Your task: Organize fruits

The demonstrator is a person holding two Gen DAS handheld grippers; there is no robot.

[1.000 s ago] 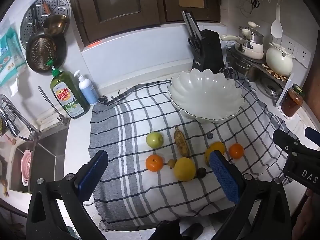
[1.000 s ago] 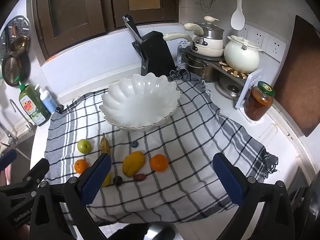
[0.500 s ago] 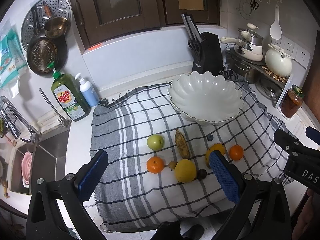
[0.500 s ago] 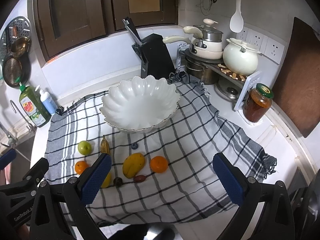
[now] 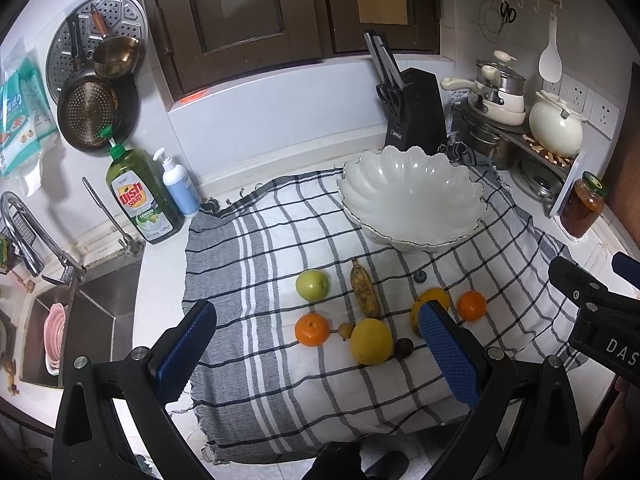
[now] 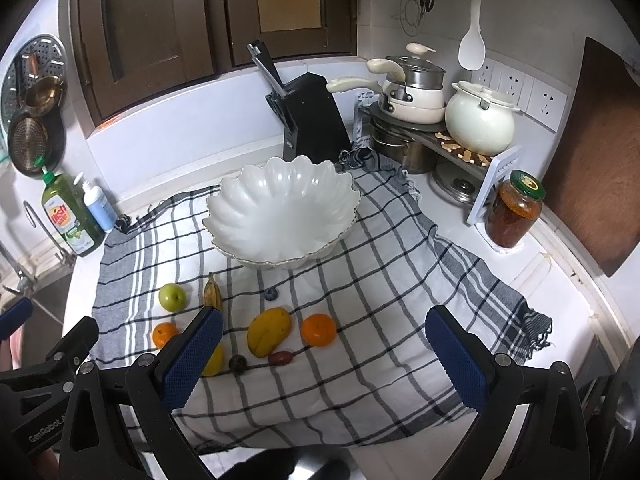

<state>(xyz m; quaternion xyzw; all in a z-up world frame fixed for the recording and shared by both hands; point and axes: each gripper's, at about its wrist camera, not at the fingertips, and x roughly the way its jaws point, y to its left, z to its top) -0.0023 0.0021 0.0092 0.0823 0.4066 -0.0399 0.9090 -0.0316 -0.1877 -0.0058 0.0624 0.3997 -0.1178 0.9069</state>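
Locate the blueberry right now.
The blueberry lies on the checked cloth just in front of the white scalloped bowl, between the banana on its left and the mango nearer the camera in the right wrist view.

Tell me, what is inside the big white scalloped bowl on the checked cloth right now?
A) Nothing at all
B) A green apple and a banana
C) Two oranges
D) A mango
A: the white bowl shows only its bare ribbed inside, while the green apple, banana, mango and oranges all lie on the checked cloth in front of it.
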